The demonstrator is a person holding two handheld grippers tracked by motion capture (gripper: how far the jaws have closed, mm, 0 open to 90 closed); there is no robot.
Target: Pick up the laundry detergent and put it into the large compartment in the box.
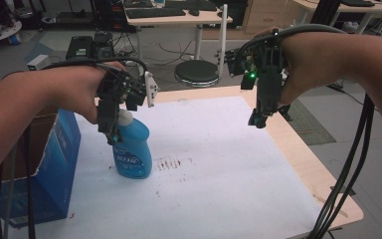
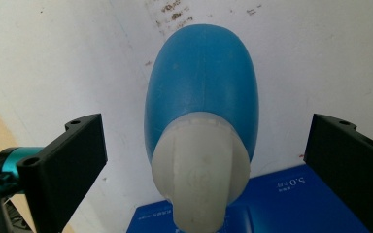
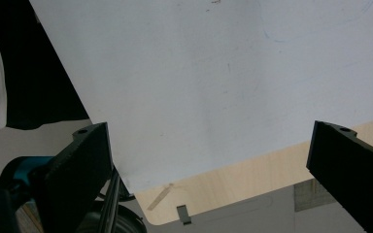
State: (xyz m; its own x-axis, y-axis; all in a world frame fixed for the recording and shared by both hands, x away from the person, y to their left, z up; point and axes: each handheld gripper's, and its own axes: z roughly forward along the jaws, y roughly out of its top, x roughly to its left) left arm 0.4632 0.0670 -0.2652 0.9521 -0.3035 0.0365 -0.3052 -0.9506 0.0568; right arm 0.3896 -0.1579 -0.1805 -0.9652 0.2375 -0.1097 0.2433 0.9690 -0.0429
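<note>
1. On the white sheet (image 1: 219, 149) that covers the bench (image 1: 328, 199), toward its left side, stands the blue bottle (image 1: 132, 147), upright, its white cap (image 2: 201, 170) on top.
2. The left tool (image 1: 113, 130) hangs directly over that cap. In the left gripper view its two black jaws stand wide apart, one on each side of the cap, touching neither cap nor bottle.
3. The step in hand looks like the approach to a grasp: the tool is lined up above the bottle but has not taken hold.
4. The next move would call for lowering the left tool until the jaws flank the cap or the neck below it, then closing squarely. The cap is rounded and smooth, so an off-centre pinch could slip or tip the bottle.
5. The right tool (image 1: 258, 117) is held up over the bench's far right part, well apart from the bottle. Its jaws gape with nothing between them, and its own view looks down on bare sheet and the bench's wooden edge.
6. A blue cardboard box (image 1: 54, 164) stands just beside the bottle on its left, and may crowd a jaw coming down on that side.
7. Brownish stains (image 1: 171, 163) mark the sheet right of the bottle; they block nothing.
</note>
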